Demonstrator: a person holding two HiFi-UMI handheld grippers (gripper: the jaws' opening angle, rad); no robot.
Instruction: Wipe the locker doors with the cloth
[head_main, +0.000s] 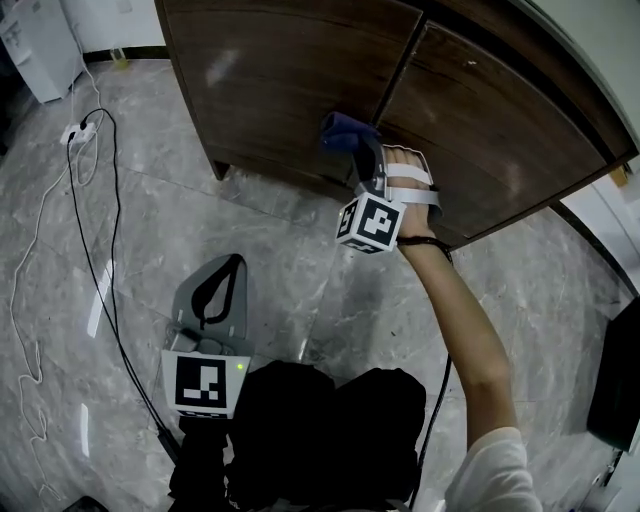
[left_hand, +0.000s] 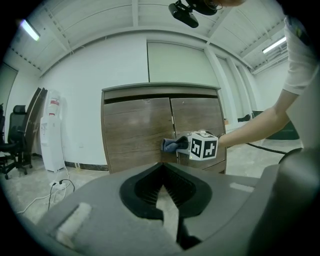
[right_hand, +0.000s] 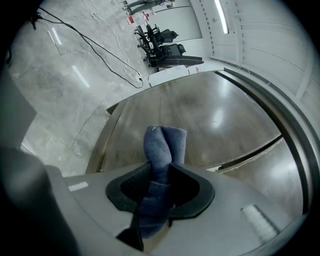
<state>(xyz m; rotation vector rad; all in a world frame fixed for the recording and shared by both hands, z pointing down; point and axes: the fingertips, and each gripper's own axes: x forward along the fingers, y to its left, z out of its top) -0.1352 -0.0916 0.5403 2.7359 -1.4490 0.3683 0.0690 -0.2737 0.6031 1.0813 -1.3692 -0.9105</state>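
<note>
Cloth is a dark blue one, bunched up and twisted, and the right tool is clamped on it with a fat wad sticking out past the tips. In the head view the cloth sits up against the brown wood-grain locker doors, low down on the left-hand door, right by its inner edge where the two doors meet. Can't tell for sure how hard it's pressed on. The person's right hand is strapped onto that tool, arm stretched out toward the locker.

Left tool is nowhere near the action: it hangs low over the grey marble floor, well apart from the locker. Its jaws are together at the tips with nothing in them, same story in its own view. A black cable snakes across the floor on that side.
</note>
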